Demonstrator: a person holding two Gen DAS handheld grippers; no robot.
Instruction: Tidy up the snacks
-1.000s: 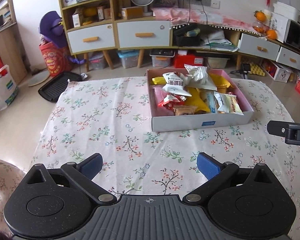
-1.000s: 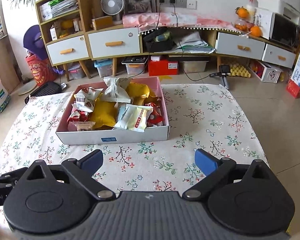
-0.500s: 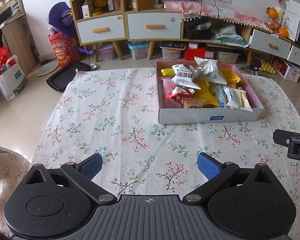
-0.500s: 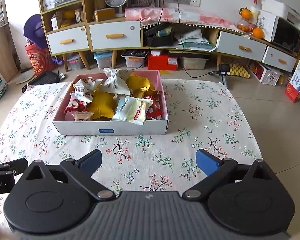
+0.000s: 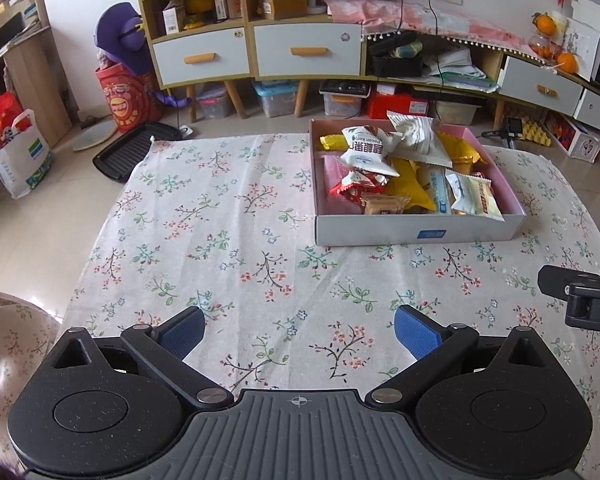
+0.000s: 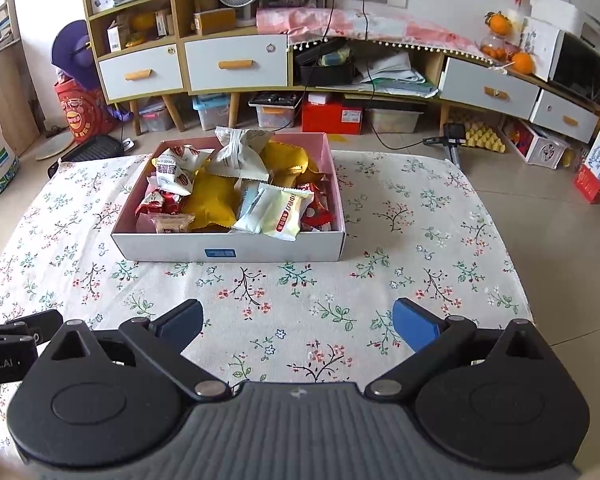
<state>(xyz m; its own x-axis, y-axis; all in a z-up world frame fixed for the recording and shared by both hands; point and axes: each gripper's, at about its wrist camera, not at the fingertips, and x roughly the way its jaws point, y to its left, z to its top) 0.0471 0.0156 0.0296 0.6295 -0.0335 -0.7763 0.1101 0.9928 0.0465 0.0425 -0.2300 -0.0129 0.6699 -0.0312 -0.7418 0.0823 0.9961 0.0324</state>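
Left gripper (image 5: 298, 330) and right gripper (image 6: 296, 322) hung spread and empty over the floral-cloth desk (image 5: 228, 216). Crinkly snack packets (image 6: 236, 188) lay heaped in the shallow white cardboard box (image 6: 228, 248), apparently already gathered.

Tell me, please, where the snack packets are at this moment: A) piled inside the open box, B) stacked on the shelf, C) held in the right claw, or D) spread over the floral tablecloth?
A: the snack packets lie heaped inside the open box on the floral tablecloth, while the left claw and right claw are both open and empty.
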